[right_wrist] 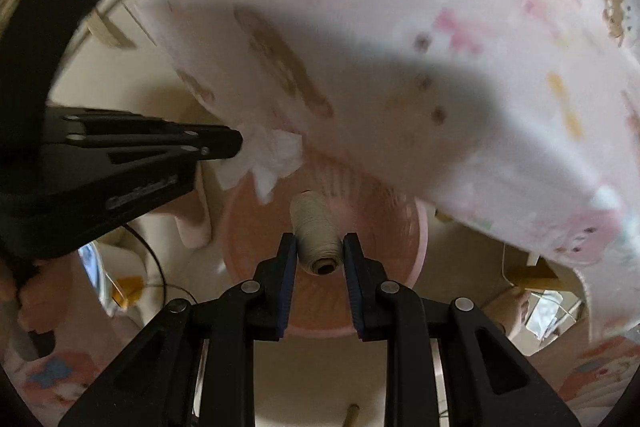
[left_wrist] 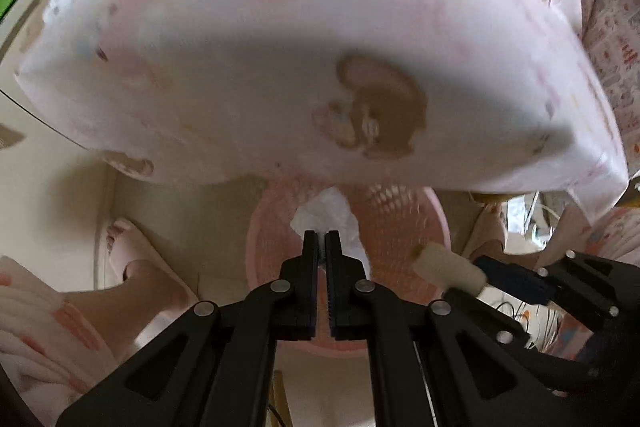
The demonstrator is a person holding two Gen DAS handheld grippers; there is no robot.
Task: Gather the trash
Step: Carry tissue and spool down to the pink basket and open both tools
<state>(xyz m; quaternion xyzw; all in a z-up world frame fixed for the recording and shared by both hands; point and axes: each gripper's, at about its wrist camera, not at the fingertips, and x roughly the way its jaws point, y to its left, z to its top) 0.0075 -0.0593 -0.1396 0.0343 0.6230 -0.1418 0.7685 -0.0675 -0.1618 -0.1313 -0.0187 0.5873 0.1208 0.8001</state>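
left gripper [left_wrist: 322,237]: fingers pinched on white tissue [left_wrist: 334,215], above pink basket [left_wrist: 404,211]
right gripper [right_wrist: 320,247]: fingers clamp thread spool [right_wrist: 314,233], over basket
desk [left_wrist: 240,47]: cloth edge overhangs basket

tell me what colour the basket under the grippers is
Pink, with a latticed wall. The basket shows best in the right wrist view, below the spool.

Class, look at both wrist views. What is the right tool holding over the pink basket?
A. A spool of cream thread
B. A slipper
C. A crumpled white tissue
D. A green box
A: the right tool is closed on a spool of cream thread above the pink basket, while the crumpled white tissue is pinched in the left tool.
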